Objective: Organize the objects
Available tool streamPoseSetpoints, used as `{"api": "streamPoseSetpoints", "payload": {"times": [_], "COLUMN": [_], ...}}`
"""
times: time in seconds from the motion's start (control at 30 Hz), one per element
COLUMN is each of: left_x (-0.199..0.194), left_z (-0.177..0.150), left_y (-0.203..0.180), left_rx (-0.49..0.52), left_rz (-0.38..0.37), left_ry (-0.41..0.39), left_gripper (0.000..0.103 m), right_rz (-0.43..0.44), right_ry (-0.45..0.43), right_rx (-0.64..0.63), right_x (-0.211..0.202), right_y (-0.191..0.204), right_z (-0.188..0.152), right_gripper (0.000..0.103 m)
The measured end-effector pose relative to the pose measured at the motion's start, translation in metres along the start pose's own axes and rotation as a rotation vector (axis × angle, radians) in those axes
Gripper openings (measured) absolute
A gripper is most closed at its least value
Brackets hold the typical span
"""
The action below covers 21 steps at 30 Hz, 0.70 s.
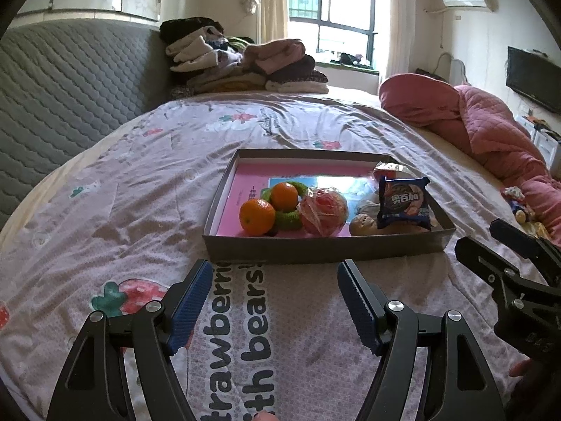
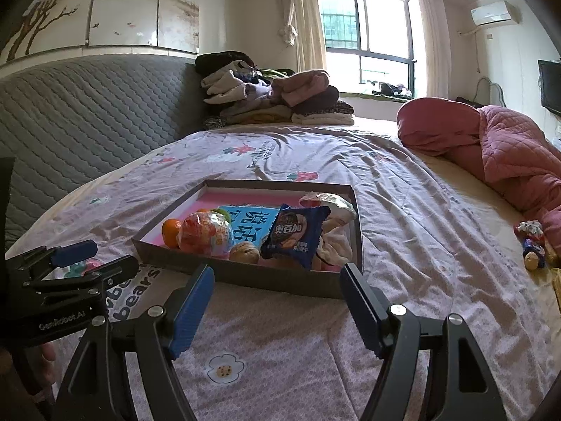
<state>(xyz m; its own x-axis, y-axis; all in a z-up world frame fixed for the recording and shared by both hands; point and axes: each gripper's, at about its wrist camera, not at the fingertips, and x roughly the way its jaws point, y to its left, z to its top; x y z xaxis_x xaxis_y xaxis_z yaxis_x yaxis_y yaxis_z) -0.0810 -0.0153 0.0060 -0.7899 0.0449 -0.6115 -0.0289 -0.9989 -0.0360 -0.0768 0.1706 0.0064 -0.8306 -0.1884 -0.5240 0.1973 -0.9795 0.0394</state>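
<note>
eyeing the cardboard tray (image 1: 326, 254) on the bed, we judged it light but floppy, best pinched at opposite rims; our left gripper (image 1: 275, 301) and right gripper (image 2: 277, 305) gaped empty.

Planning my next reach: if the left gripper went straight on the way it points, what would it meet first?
Likely the bedspread just short of the box's near wall; the open left gripper tilts downward, holding nothing. Depth is unclear.
</note>
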Motion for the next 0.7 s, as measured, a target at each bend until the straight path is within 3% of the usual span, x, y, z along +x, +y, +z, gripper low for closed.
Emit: {"api": "streamPoseSetpoints", "payload": {"times": [0.7], "left_x": [0.007], "left_z": [-0.015], "left_y": [-0.005], "left_rx": [0.011], "left_rz": [0.012], "left_ry": [0.003], "left_gripper": [0.075], "right_rz": [-0.038], "right_ry": [0.069], "right_rx": [0.007], "right_x": [0.018], "right_y": [0.001], "right_z": [-0.028], "right_gripper": [0.074]}}
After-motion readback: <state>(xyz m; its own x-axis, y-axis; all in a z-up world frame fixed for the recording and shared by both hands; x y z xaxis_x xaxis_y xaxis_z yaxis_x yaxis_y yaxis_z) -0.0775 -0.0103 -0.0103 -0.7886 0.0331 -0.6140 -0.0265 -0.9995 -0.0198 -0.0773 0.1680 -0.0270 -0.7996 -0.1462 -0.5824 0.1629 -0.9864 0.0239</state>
